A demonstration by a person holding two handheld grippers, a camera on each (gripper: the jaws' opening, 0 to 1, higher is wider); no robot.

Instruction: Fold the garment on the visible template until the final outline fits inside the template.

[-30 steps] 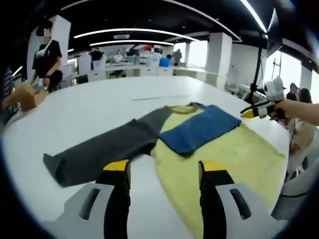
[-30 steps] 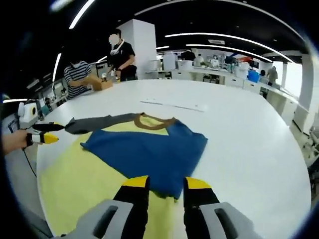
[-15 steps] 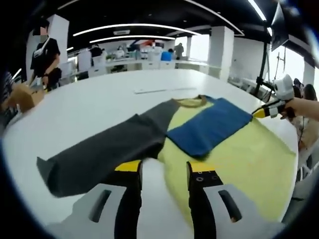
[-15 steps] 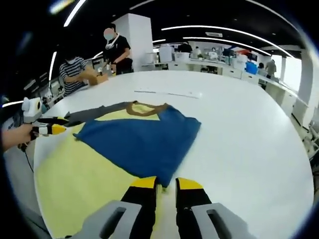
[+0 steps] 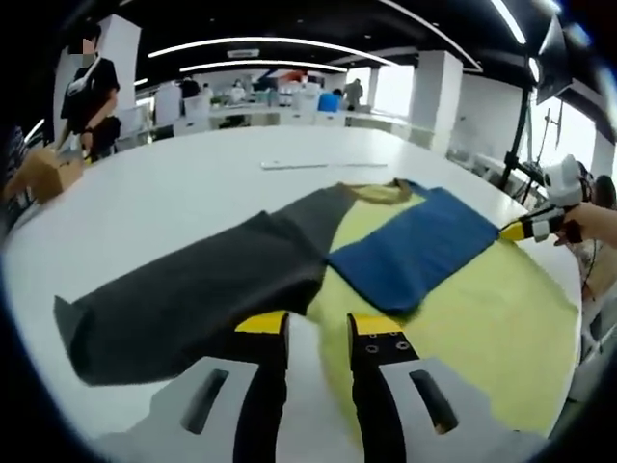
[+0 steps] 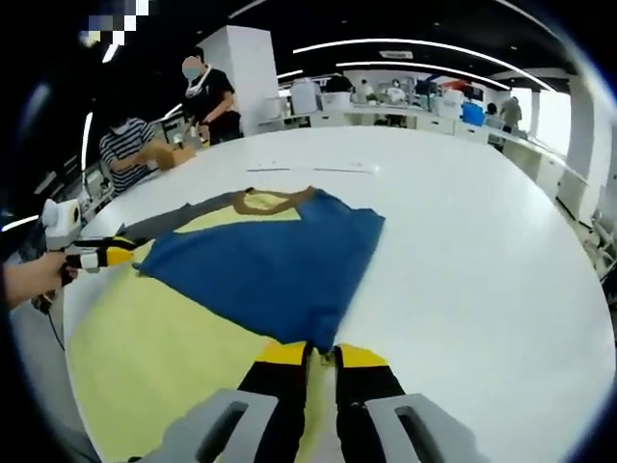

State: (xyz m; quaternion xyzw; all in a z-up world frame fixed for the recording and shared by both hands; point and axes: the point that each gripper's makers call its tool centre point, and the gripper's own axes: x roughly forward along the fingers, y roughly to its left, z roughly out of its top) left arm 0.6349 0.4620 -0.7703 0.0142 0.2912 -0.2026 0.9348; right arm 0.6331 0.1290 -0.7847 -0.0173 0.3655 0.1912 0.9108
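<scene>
Pinching the garment (image 6: 260, 275): my right gripper (image 6: 321, 353) is nearly closing at the blue sleeve (image 6: 289, 265) end, grip itself not visible. My left gripper (image 5: 316, 325) is sitting with a narrow gap just short of the grey sleeve (image 5: 183, 299), on the white table (image 5: 174, 198).

White round surface (image 6: 482, 251). Brown cardboard box (image 5: 40, 174) at its far edge. Two people (image 6: 207, 96) standing beside it.
</scene>
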